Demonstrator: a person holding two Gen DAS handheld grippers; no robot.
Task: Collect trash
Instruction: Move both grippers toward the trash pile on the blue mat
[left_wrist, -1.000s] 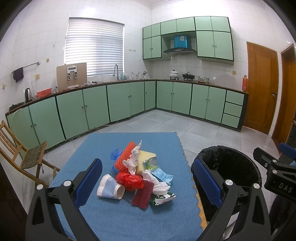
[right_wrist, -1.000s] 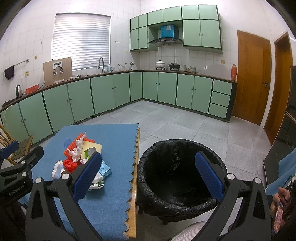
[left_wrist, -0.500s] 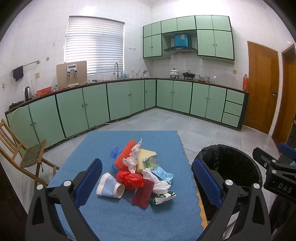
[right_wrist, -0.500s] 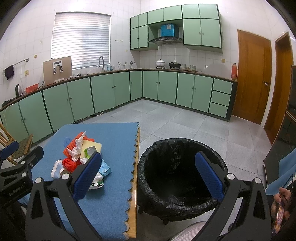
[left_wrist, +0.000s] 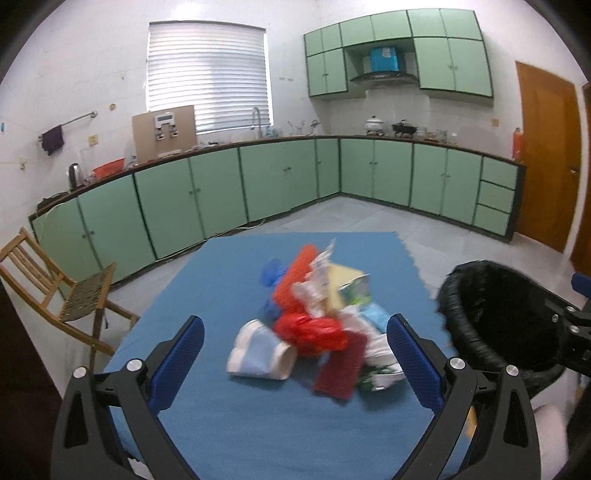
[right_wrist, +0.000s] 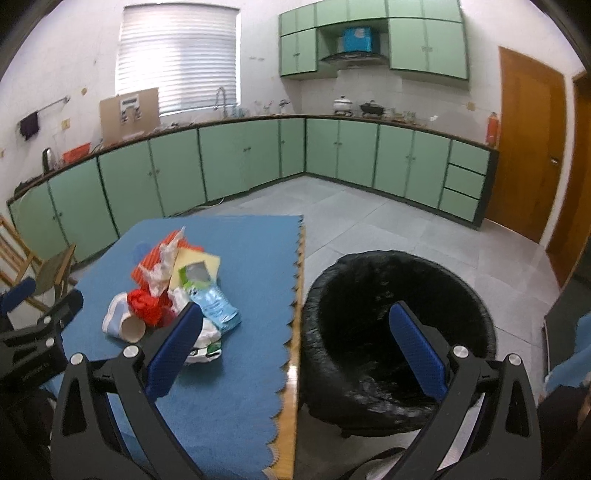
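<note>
We have the left gripper (left_wrist: 293, 341) spread wide and empty, and over the last second it has come forward and dipped toward the trash pile (left_wrist: 317, 314): the heap now fills more of the left wrist view, blurred by the motion, and sits between and just beyond the blue pads (left_wrist: 177, 356). The right gripper (right_wrist: 291, 343) is likewise wide and holds nothing; it has also advanced, so the black-lined bin (right_wrist: 397, 332) looms larger under its right finger while its left finger overlaps the near edge of the pile. Nothing has been lifted: the paper cup (left_wrist: 260, 356) lies on its side at the near left of the heap, touching the crumpled red bag (left_wrist: 310, 330), with the dark red strip (left_wrist: 341, 365) and the white-and-green wrapper (right_wrist: 205, 343) at the near right. All of it rests on the blue mat (left_wrist: 229, 273), well short of the bin, which stands on the floor just off the table's right edge. We judge this as the approach for the first pick, probably by the left tool, cup or red bag being nearest. The bin looks empty, so collection has not started.
</note>
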